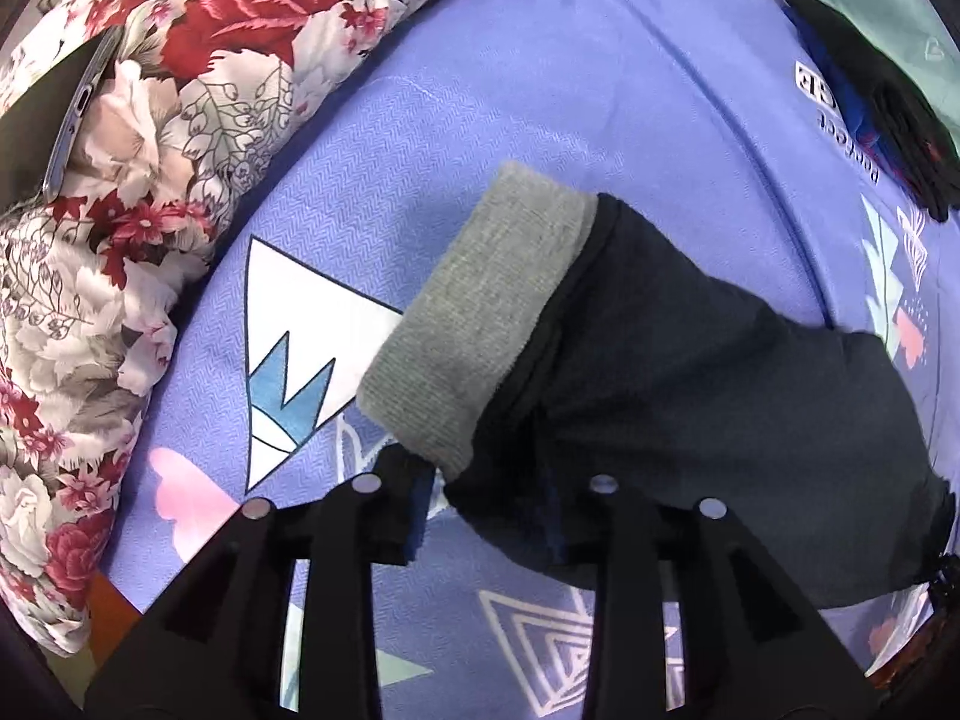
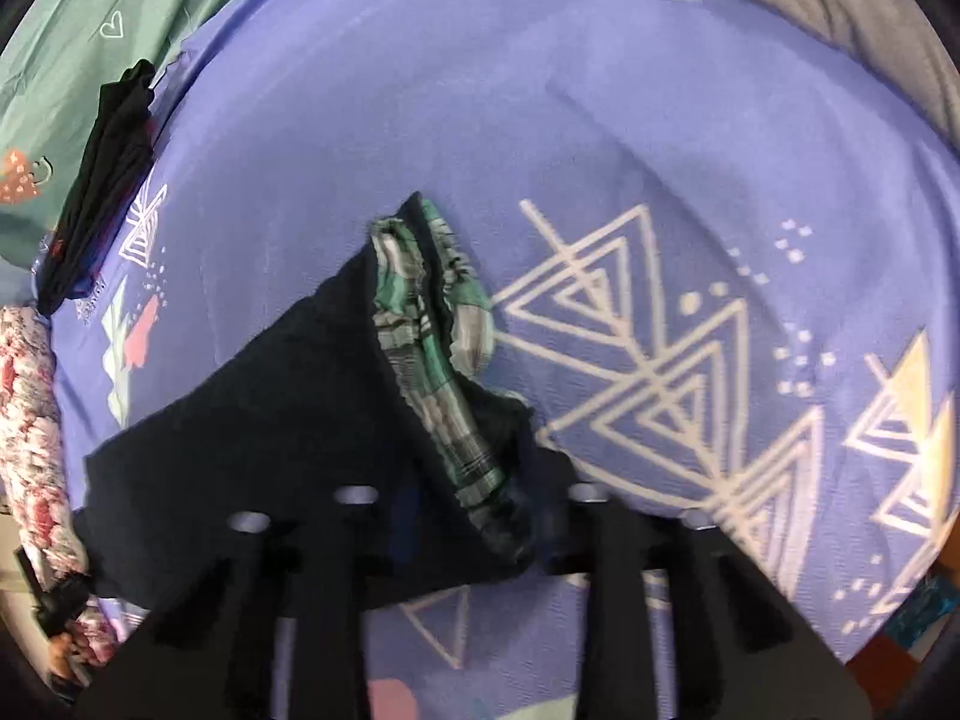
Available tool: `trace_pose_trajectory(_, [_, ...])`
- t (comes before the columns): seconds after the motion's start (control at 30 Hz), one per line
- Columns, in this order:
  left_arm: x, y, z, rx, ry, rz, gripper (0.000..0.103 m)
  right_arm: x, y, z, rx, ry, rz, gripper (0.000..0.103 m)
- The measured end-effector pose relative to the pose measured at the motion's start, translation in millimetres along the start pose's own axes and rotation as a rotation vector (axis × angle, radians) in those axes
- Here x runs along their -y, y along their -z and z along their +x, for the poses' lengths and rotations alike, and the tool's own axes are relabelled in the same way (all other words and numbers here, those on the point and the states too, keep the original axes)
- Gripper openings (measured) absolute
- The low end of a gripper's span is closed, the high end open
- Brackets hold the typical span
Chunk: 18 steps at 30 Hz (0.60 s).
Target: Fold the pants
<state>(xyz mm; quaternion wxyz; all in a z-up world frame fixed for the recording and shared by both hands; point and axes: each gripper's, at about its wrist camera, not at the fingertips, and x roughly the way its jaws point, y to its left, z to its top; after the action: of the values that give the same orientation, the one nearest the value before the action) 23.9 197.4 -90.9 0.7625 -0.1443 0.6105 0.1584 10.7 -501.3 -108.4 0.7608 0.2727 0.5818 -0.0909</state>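
Mid-fold: small dark navy pants with grey ribbed cuff (image 1: 474, 312) lie frame-centre on the purple patterned bedsheet (image 1: 540, 60). Left claw (image 1: 486, 498) and right claw (image 2: 474, 510) both spread open at the fabric's near edge; next, probably pinch and fold over.

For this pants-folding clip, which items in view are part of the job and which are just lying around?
Part of the job:
- dark pants, with grey cuff and plaid waistband
- left gripper, open
- right gripper, open

Lying about:
- floral quilt
- phone on the quilt
- bundled dark garment
- purple bedsheet underneath
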Motion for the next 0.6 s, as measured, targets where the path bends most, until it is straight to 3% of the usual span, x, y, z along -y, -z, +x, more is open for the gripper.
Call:
trace_pose_trajectory(0.03, [-2,0,-1,0.004,0.000,-0.011,0.042,0,-1,-2,0.000,-0.015,0.011,0.013])
trace_pose_trajectory(0.1, [-10,0,-6,0.019,-0.019,-0.020,0.057,-12,1,-16,0.032,0.004,-0.047,0.012])
trace_pose_trajectory(0.2, [-16,2,-7,0.019,-0.009,-0.029,0.066,-13,4,-21,0.023,0.023,-0.073,0.015])
trace_pose_trajectory(0.27, [-20,3,-8,0.008,0.010,-0.037,0.066,-11,6,-1,-0.044,0.119,-0.143,0.033])
trace_pose_trajectory(0.33, [-25,2,-15,0.012,0.018,-0.006,0.068,-9,0,-9,-0.024,0.148,-0.130,0.046])
trace_pose_trajectory(0.4, [-28,1,-29,0.048,0.010,0.013,0.074,-12,-9,-27,0.040,0.210,-0.123,0.047])
trace_pose_trajectory(0.47, [-30,2,-46,0.112,-0.001,0.009,0.076,-32,-17,-51,0.170,0.342,-0.194,0.049])
trace_pose_trajectory(0.5, [-31,1,-55,0.141,0.010,0.004,0.077,-45,-20,-62,0.236,0.365,-0.234,0.049])
trace_pose_trajectory(0.53, [-31,1,-62,0.165,0.031,-0.003,0.077,-67,-22,-72,0.291,0.314,-0.283,0.049])
trace_pose_trajectory(0.6, [-23,-5,-77,0.213,0.085,-0.014,0.078,-99,-23,-72,0.312,0.212,-0.329,0.049])
